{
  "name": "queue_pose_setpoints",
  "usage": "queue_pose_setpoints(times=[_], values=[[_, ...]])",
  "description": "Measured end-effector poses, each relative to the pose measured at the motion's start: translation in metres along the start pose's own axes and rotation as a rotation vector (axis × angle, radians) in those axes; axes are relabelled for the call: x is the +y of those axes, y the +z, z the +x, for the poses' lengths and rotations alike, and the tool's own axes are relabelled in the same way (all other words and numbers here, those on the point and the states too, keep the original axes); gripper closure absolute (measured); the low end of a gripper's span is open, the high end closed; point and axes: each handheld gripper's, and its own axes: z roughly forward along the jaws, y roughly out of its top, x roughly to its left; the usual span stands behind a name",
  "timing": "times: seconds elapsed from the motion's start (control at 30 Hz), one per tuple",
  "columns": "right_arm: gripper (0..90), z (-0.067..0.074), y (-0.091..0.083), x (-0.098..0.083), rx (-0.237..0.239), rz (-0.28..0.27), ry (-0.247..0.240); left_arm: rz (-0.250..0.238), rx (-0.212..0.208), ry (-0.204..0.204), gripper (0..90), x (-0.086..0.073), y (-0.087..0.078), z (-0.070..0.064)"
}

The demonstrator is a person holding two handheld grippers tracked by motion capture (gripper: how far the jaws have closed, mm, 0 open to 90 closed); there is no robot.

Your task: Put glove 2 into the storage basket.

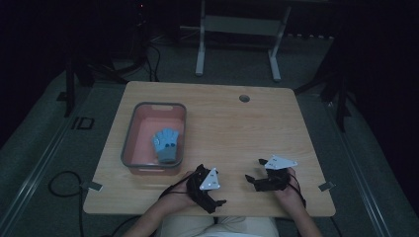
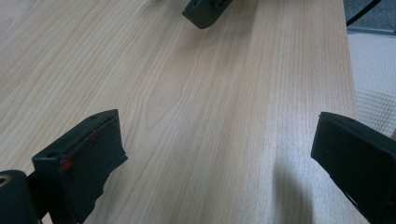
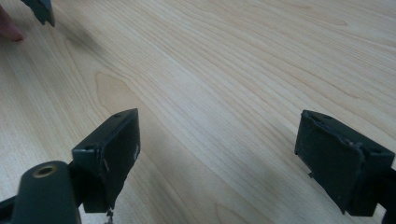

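— Glove [image 1: 165, 144], where is it?

— Blue, lying in my pink bin [image 1: 133, 129] at the table's left side, well apart from both claws. Its long axis runs near-to-far; fingers point to the far edge, cuff toward me.

— And the surface?

— Pale wood-grain table [image 1: 232, 128] on grey floor, dark room, a white frame [image 1: 239, 27] behind.

— Your claws?

— Left gripper [image 2: 219, 154] and right gripper [image 3: 233, 158] sit low over bare wood near my edge, jaws spread wide, gripping nothing.

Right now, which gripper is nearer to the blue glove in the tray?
Left. The left gripper sits just below-right of the blue glove; the right gripper is farther right across the table.
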Motion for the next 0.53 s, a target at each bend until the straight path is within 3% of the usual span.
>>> queue_pose_setpoints(times=[0.1,0.53], values=[[14.0,-0.0007,-0.0007,-0.0001,0.002,-0.004,0.004,-0.027,-0.006,-0.016,2.1,-0.0009,-0.0036,0.0018],[14.0,-0.0015,0.0001,0.0001,0.002,0.001,0.006,-0.024,-0.016,-0.007,2.1,-0.0009,-0.0036,0.0013]])
